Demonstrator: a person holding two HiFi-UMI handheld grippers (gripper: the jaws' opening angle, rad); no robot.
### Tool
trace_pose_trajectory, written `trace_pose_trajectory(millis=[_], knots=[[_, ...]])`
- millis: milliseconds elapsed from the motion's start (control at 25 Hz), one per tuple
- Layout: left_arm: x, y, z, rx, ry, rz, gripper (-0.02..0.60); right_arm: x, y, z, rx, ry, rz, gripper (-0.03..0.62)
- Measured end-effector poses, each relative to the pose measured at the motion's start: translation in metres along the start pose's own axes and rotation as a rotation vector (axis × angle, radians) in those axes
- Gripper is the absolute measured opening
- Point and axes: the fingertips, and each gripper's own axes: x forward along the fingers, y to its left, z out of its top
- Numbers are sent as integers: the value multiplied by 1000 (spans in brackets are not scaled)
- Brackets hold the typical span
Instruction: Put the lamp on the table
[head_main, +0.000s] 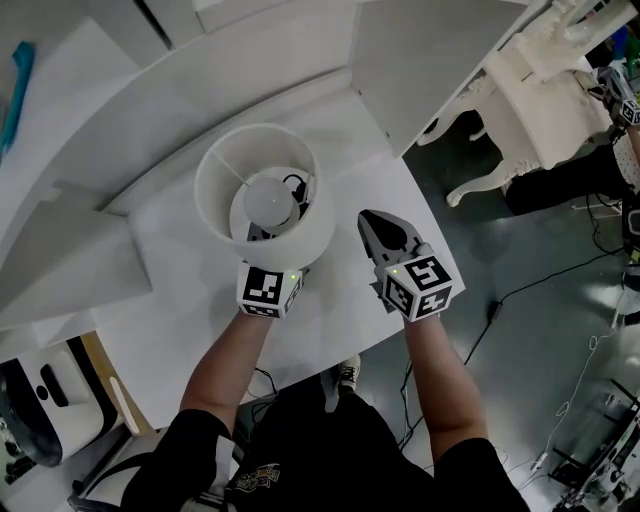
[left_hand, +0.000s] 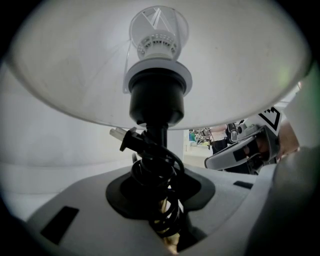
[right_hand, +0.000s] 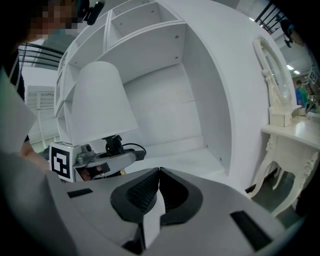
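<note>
The lamp has a white shade (head_main: 222, 170) and a round bulb (head_main: 272, 198), and hangs over the white table (head_main: 345, 310). My left gripper (head_main: 272, 242) reaches under the shade. In the left gripper view, the left gripper (left_hand: 159, 202) is shut on the lamp's black stem (left_hand: 156, 134), which has a black cord and plug wound around it. The shade (left_hand: 65, 65) and socket (left_hand: 157, 100) fill the view above. My right gripper (head_main: 372, 220) is to the right of the lamp, shut and holding nothing. The right gripper (right_hand: 159, 172) has its tips pressed together, with the shade (right_hand: 97, 100) to its left.
A curved white shelf unit (head_main: 150, 90) rises behind the table and appears as open compartments (right_hand: 150, 30). An ornate white dressing table (head_main: 540, 95) stands on the right, with cables (head_main: 540, 280) on the grey floor. A white and black object (head_main: 40, 400) sits at the lower left.
</note>
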Motion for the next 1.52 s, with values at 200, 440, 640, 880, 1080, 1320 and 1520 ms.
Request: trace_pose_trajectory(millis=[200,440,640,880,1080,1320,1520], knots=[[2,-2,1,14,-9,6,123,1,-4,0,9,0,2,26],[3,-1,3,27,-24,27,123,-1,-5,-5,18,5,8,26],[2,-1,2,21,-26,36,126,-2,-6,-8,27,7,10,26],[2,1,0,12,-23,44,132,-2,-5,-8,35,7,13,26],[0,1,-3,18,-18,62,137,-6,-6,-9,52,3,15,26],[-7,1,-12,36,12,87,163,-10,-6,-14,55,10,12,26],[-26,-2,-19,36,30,112,173,-16,2,-16,50,15,20,26]])
